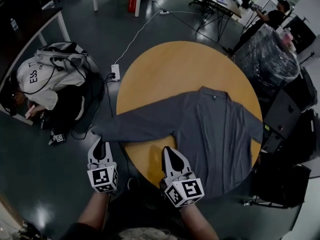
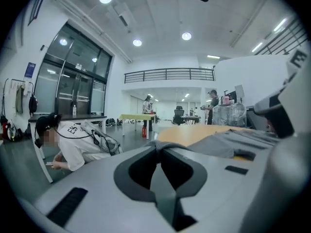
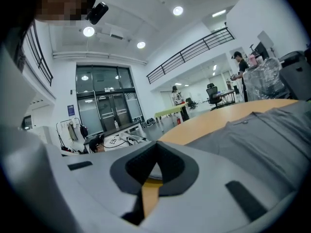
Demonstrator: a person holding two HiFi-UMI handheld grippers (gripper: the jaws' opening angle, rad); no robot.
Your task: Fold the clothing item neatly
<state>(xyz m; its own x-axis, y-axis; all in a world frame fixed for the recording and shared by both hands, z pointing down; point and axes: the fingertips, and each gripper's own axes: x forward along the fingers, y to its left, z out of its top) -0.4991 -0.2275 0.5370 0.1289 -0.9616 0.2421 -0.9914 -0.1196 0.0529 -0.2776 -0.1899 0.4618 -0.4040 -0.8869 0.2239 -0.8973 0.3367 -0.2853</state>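
left gripper view alone shows l gripper [image 2: 158,147] pinching sleeve [image 2: 163,183]; r gripper [image 3: 156,147] clenched, empty.

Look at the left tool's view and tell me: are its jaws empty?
No, a strip of the grey sleeve runs between the jaws of the left tool, which are closed on it.

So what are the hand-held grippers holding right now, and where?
Left hand-held gripper pinches the sleeve end of the grey garment. Right hand-held gripper is shut at its side edge; a grip there cannot be told.
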